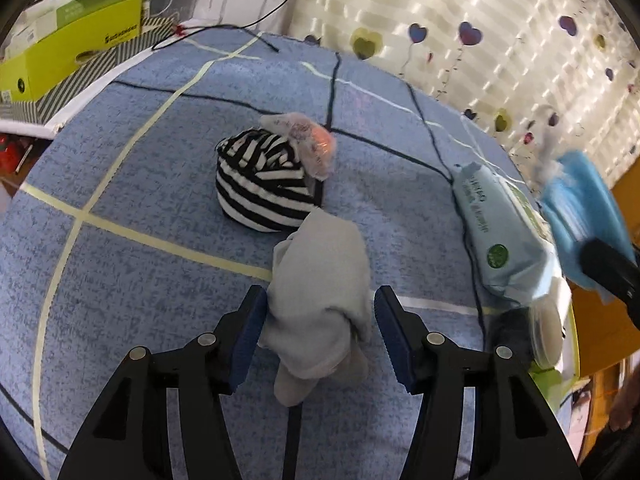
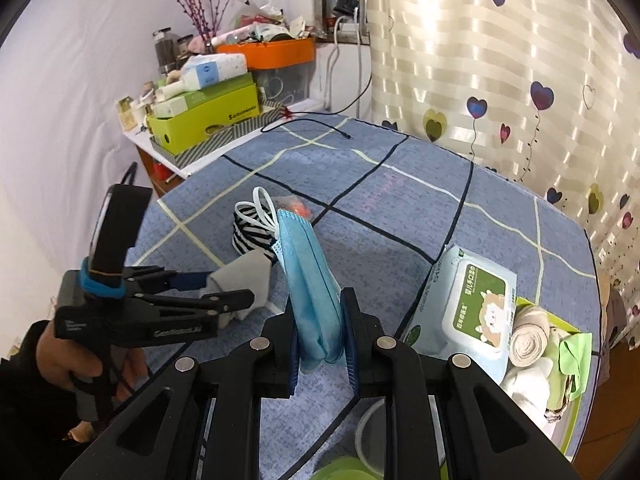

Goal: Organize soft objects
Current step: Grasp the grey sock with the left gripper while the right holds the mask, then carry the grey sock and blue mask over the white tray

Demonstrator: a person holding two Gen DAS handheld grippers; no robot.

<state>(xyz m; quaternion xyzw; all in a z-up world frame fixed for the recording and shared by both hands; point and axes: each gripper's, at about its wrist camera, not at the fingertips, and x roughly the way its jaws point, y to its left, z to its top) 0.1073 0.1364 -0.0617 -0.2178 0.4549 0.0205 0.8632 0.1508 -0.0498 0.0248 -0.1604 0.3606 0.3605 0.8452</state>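
Observation:
A limp grey sock (image 1: 320, 300) lies on the blue checked bedspread (image 1: 140, 280) between the fingers of my left gripper (image 1: 320, 300). The jaws stand wide; the right pad (image 1: 390, 332) is clear of the sock. In the right wrist view this left gripper (image 2: 232, 286) reaches in from the left over the grey sock (image 2: 248, 276). My right gripper (image 2: 320, 340) is shut on a folded blue face mask (image 2: 312, 280), held upright above the bed. Just beyond lie a black-and-white striped sock ball (image 1: 260, 184) and a small clear packet with something orange inside (image 1: 312, 144).
A pack of wet wipes (image 2: 464, 312) lies at the right, beside a green tray (image 2: 532, 304) holding a rolled bandage and cloths. A clear round tub (image 2: 372, 432) sits near my right gripper. A cluttered side table with a green box (image 2: 204, 120) stands beyond; a curtain (image 2: 500, 80) hangs right.

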